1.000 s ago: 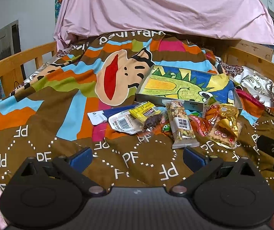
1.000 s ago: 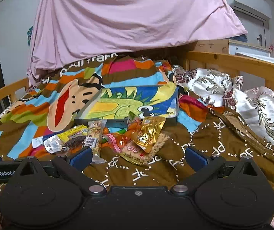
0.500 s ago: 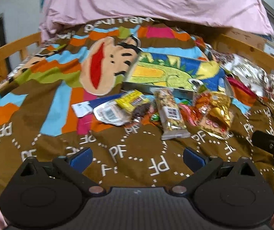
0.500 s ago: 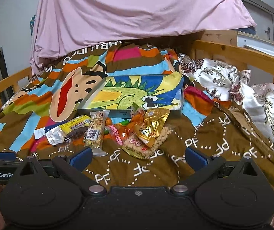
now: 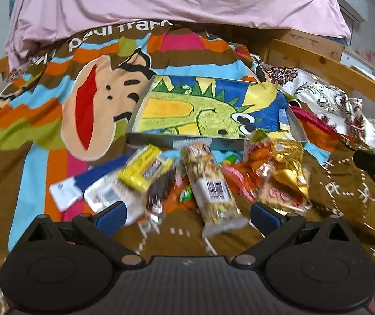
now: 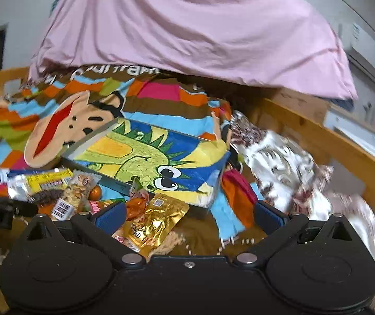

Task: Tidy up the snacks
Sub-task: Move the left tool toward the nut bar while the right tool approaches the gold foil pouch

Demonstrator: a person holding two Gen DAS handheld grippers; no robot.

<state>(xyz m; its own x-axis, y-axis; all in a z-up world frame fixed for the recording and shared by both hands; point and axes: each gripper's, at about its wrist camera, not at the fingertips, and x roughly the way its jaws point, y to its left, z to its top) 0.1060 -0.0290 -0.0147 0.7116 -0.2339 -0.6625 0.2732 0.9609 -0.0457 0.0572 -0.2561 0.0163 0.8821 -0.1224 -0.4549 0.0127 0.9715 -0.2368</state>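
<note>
Over the snacks [image 5: 208, 181], both wide-open claws, left [image 5: 187, 215] and right [image 6: 187, 215], have moved closer.

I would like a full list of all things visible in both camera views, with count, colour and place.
Snack packets: several, mixed colours, piled on the blanket before the box.
Gold packet: one, gold, right end of the pile.
Dinosaur box: one, blue, green and yellow, behind the pile.
Blanket: one, brown with coloured stripes, covering the bed.
Pink sheet: one, draped behind.
Bed rail: wooden, right side.
Left gripper: open, empty.
Right gripper: open, empty.
</note>
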